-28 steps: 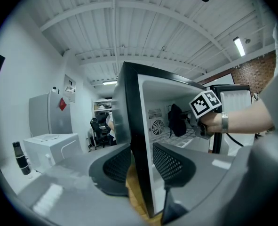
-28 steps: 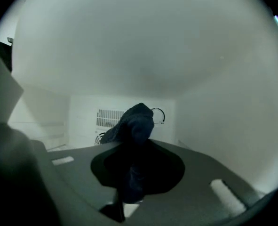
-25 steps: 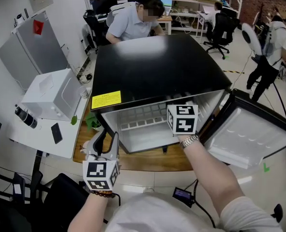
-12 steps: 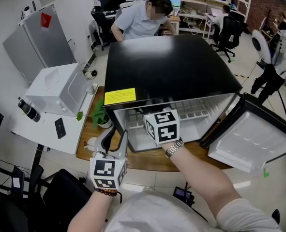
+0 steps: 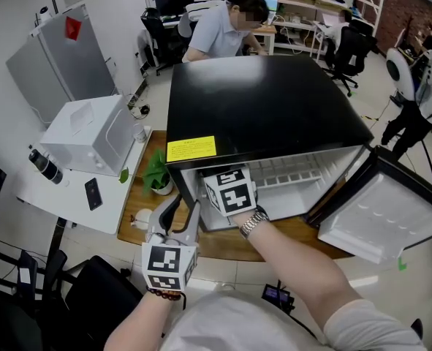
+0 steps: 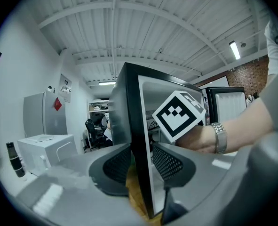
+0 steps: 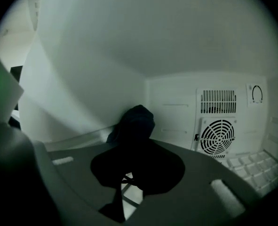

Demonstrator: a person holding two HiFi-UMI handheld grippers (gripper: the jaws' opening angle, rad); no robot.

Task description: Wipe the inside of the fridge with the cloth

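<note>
Clamping fridge (image 5: 259, 101) wall edge, left tongs (image 5: 179, 216); cloth (image 7: 136, 121) cornered.

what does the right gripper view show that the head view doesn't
Only the right gripper view: the dark bunched cloth held in the right gripper, plus the round white fan grille and small dial on the back wall.
Only the head view: the black-topped fridge from outside, its yellow label, open door, and the left gripper gripping its front edge.
Both: the fridge's white interior.
</note>
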